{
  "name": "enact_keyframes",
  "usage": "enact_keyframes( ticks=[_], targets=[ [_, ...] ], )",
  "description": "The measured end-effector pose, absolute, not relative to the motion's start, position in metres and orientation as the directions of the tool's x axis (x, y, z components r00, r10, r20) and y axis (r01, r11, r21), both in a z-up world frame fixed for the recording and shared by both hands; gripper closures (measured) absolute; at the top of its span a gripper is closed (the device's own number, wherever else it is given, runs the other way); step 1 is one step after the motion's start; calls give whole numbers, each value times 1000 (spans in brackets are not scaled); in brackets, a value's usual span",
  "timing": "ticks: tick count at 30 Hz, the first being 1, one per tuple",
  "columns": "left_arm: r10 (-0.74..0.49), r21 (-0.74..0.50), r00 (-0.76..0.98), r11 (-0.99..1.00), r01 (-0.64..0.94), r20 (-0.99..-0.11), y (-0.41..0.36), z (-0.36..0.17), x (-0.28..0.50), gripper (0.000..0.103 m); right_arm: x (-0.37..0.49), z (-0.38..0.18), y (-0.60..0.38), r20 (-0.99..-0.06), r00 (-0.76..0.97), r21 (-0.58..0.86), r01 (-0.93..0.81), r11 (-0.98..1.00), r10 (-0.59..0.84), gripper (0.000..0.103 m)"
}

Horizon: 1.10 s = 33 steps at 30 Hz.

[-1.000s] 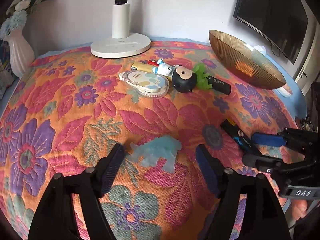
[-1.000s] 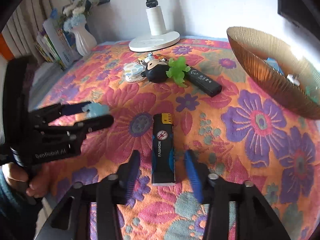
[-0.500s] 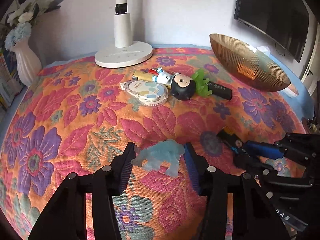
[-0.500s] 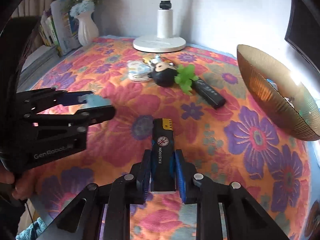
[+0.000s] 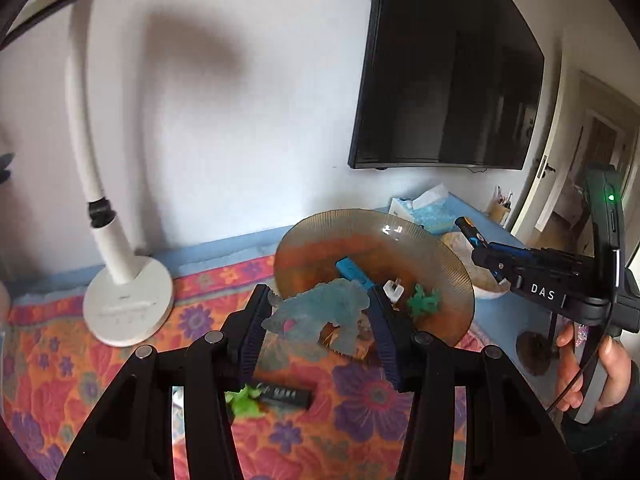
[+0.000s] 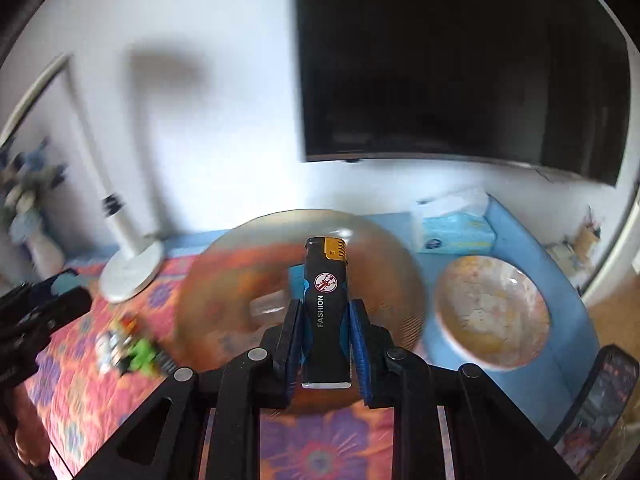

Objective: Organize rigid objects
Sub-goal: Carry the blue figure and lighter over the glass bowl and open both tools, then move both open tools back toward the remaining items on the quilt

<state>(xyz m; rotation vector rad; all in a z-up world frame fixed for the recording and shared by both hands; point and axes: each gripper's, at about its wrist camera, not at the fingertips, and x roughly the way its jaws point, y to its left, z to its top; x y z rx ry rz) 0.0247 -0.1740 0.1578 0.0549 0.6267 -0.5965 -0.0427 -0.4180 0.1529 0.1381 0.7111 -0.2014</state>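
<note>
Translucent blue figurine clamped in left tool; right tool grips black lighter.

The amber bowl lies open from above, though a blue piece, a white plug and a green toy already take up its floor. To its left the lamp blocks the back of the bench with its base and leaning neck. On the right the speckled bowl stands just beside it, with the tissue box behind. Near the front, a black stick and a green figure lie on the cloth.
</note>
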Motion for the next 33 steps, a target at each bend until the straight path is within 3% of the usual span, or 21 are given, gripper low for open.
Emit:
enact_keyframes(
  ticks=[8, 9, 10, 11, 12, 19, 25, 29, 31, 33],
  targets=[
    [-503, -173, 581, 831, 529, -640, -231, 115, 70, 56, 1, 123, -462, -734, 649, 0, 293, 956, -200, 81],
    [-503, -172, 591, 833, 525, -631, -233, 115, 71, 51, 7, 120, -464, -732, 645, -20, 303, 953, -221, 79],
    [-508, -181, 593, 833, 523, -625, -233, 116, 73, 42, 10, 118, -466, -727, 644, -36, 309, 950, -237, 68],
    [-510, -192, 598, 836, 514, -618, -231, 117, 72, 22, 10, 117, -467, -725, 641, -48, 320, 946, -253, 57],
    [-517, -207, 610, 837, 506, -600, -225, 120, 69, 15, 6, 117, -469, -720, 648, -40, 317, 948, -247, 57],
    [-500, -254, 665, 863, 437, -555, -150, 143, 43, 15, -33, 128, -449, -707, 700, 88, 234, 968, -105, 57],
    [-453, -266, 682, 891, 367, -575, -81, 164, 2, 15, -71, 156, -357, -657, 749, 145, 15, 989, 85, 45],
    [-464, -291, 682, 886, 362, -566, -49, 166, -33, 14, -92, 163, -285, -633, 751, 110, -150, 983, 185, 45],
    [-448, -275, 699, 894, 353, -558, -38, 163, -48, 12, -97, 158, -257, -635, 743, 88, -201, 976, 211, 44],
    [-408, -239, 729, 913, 330, -549, -29, 154, -59, 1, -98, 147, -236, -650, 722, 92, -231, 969, 234, 41]
  ],
)
